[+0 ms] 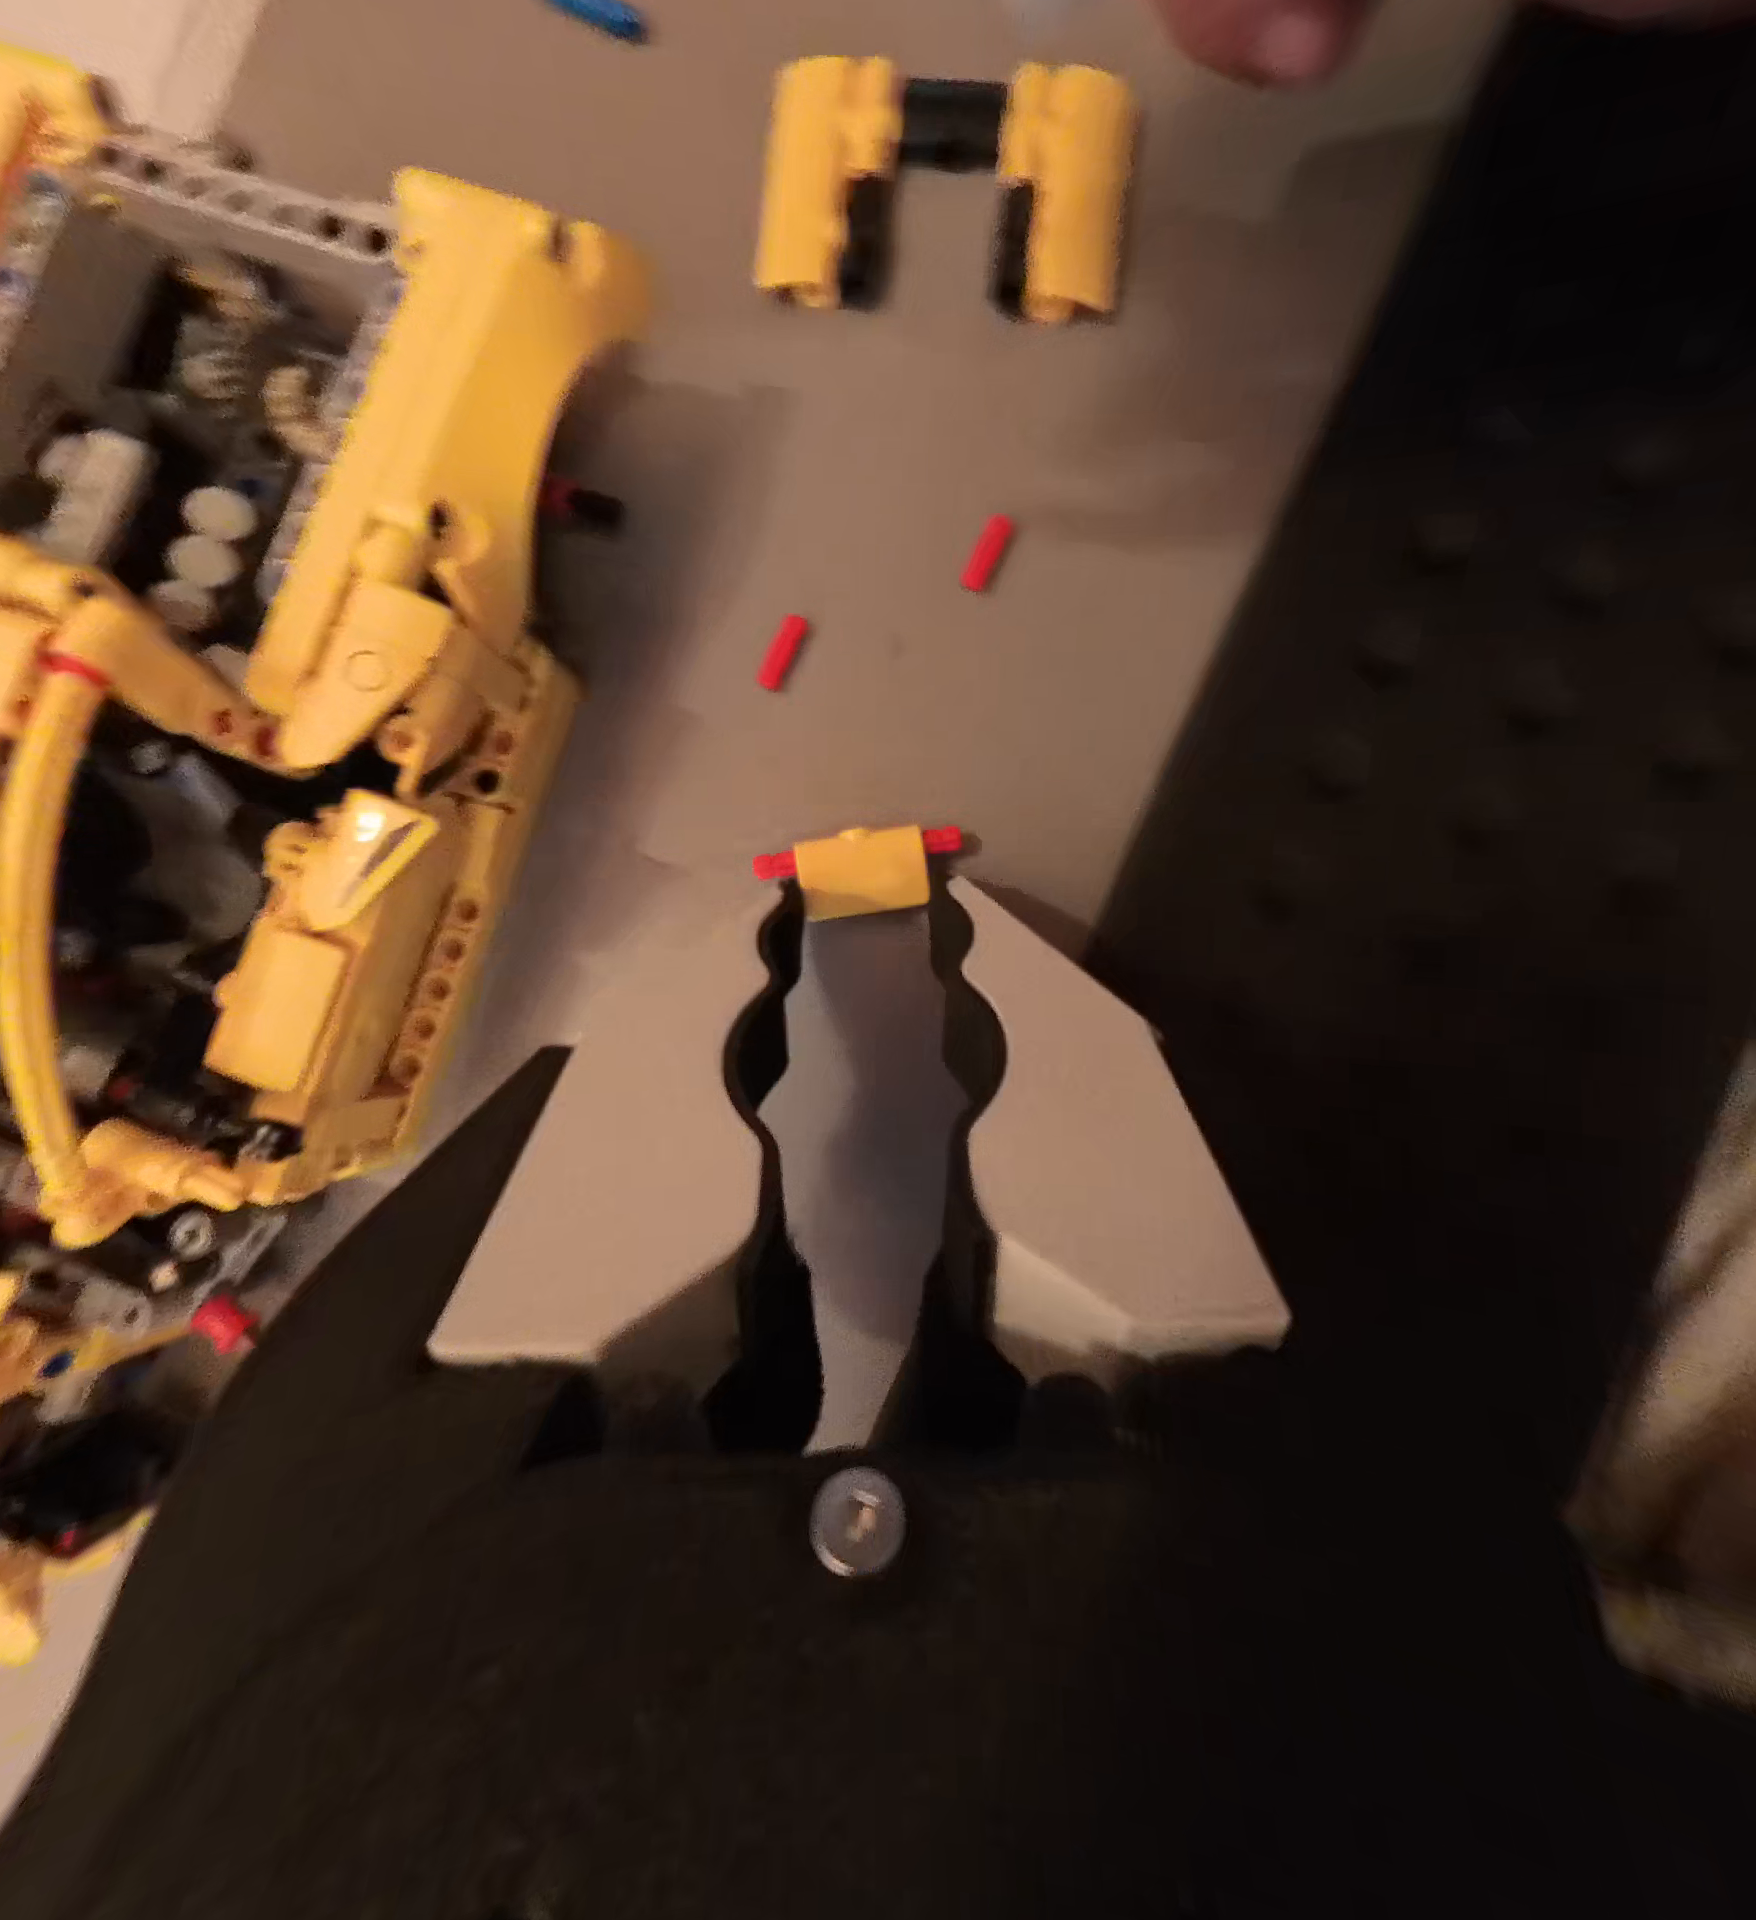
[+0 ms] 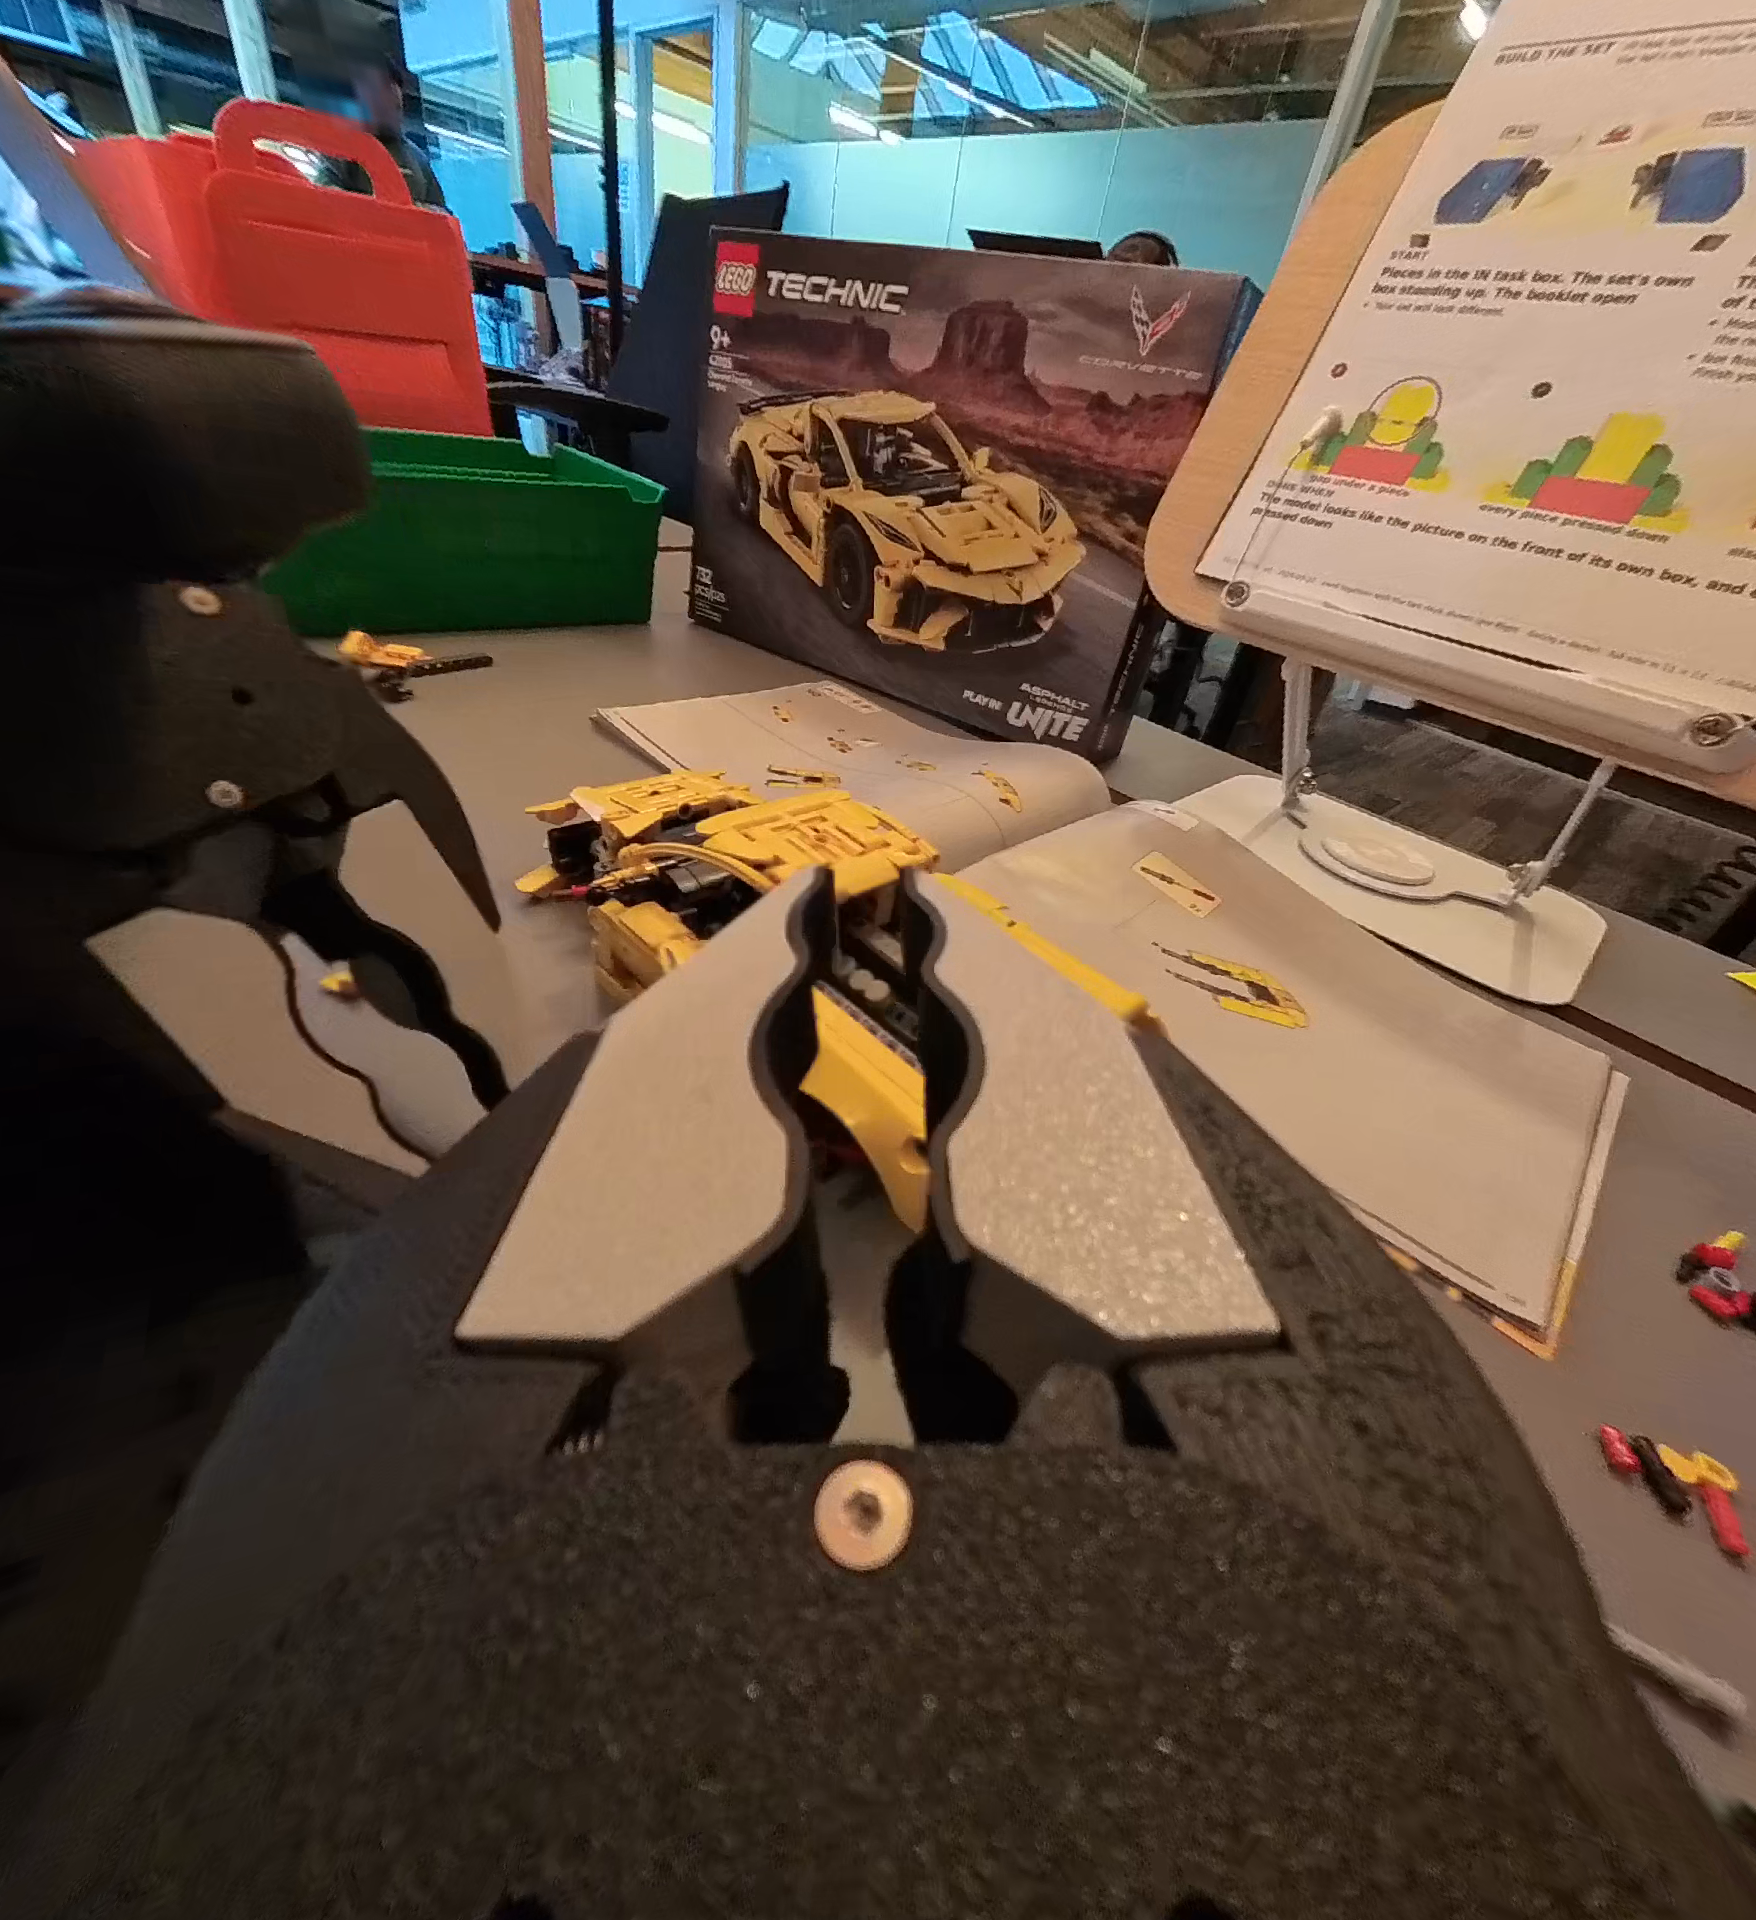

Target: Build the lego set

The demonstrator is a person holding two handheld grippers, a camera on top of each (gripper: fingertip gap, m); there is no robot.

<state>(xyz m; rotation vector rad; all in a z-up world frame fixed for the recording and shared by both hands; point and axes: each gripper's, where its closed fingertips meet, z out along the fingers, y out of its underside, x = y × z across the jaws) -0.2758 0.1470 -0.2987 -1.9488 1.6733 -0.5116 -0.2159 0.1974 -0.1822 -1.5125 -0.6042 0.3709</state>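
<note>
while the left gripper pinches a small yellow piece with a red pin through it at its fingertips, the half-built yellow car lies on the grey table just to its left. two loose red pins lie ahead on the table, and farther off sits a yellow-and-black subassembly. the right gripper hovers in front of the car, its jaws narrowly parted with nothing between them. an open booklet lies beside the car, the set's box stands behind it, and small loose parts lie scattered at the right.
</note>
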